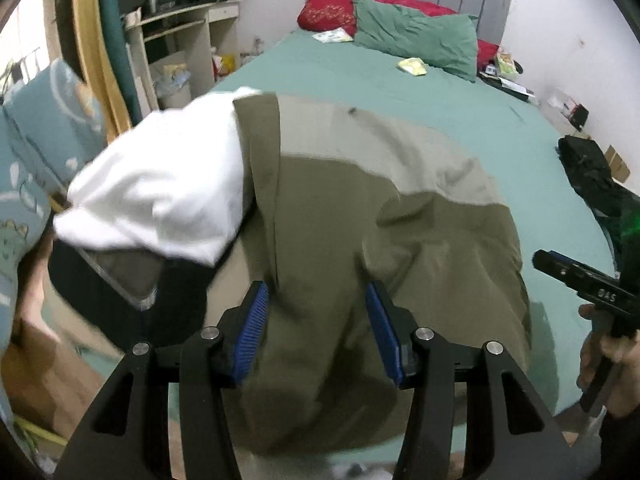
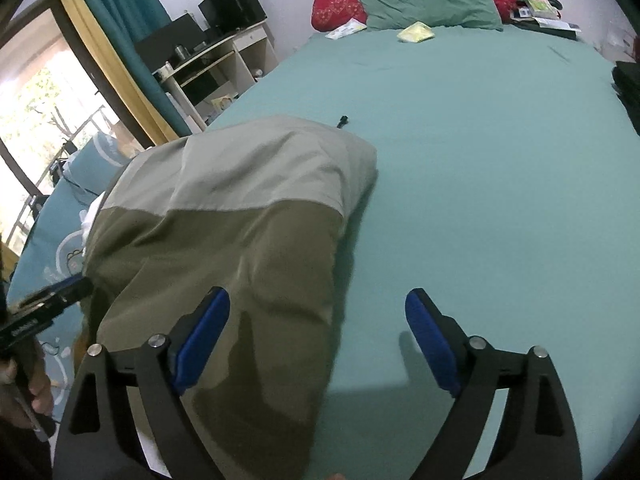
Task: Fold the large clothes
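An olive and beige jacket (image 1: 360, 220) lies folded on the green bed sheet (image 1: 500, 128), its white lining (image 1: 160, 184) showing at the left. My left gripper (image 1: 318, 316) hovers over the olive part, jaws apart, with the fabric lying slack under and between the blue pads (image 1: 256, 320) without being pinched. In the right wrist view the jacket (image 2: 248, 220) fills the lower left. My right gripper (image 2: 318, 328) stands wide open above the jacket's right edge and the bare sheet (image 2: 480, 160), holding nothing. Each gripper also shows at the edge of the other's view, held by a hand (image 1: 600, 364).
A green pillow (image 1: 416, 36) and a red pillow (image 1: 332, 4) lie at the headboard, with a yellow packet (image 1: 412, 66) near them. A desk with shelves (image 1: 180, 36) stands left of the bed. Black bags (image 1: 588, 168) sit at the bed's right edge, blue patterned bedding (image 1: 44, 128) at the left.
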### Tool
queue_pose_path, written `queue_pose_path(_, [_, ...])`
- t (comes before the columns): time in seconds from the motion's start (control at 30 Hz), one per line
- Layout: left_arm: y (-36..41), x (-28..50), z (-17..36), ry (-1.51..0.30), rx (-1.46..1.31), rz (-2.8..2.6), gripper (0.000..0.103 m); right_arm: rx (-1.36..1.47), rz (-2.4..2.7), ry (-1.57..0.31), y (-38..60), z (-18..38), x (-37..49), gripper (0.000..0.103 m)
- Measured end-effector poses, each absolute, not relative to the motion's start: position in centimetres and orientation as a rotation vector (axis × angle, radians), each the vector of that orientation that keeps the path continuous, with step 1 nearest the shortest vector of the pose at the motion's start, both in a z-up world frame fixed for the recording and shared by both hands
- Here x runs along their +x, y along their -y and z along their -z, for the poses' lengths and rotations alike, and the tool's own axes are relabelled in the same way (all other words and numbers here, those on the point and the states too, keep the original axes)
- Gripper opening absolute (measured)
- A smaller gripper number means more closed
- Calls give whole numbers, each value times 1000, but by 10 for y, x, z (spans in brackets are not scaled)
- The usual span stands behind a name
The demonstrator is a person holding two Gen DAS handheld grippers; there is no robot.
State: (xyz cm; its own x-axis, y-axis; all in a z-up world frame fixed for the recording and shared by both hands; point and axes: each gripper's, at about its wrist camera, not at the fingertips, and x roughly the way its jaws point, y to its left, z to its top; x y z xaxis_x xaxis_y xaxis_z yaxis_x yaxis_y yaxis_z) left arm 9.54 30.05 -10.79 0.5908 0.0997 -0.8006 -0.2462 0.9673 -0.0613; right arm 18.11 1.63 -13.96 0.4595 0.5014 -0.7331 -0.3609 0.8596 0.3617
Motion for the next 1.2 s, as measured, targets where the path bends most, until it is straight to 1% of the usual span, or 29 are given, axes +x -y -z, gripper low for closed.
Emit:
queue_pose_path(0.33, [-270, 52, 107, -908, -221, -228, 54, 159, -499, -968, 16, 130, 146, 89])
queue_pose_path(0.73, [-207, 19, 90, -864, -231, -175, 54, 152, -427, -966, 92, 119, 90, 89])
queue_pose_path(0.9, [-173, 12, 77, -845, -184, -122, 54, 150, -396, -932, 119, 100, 74, 89])
queue_pose_path(1.2, [-117, 8, 39, -758, -135, -20, 54, 140, -318, -814, 165, 48, 52, 89])
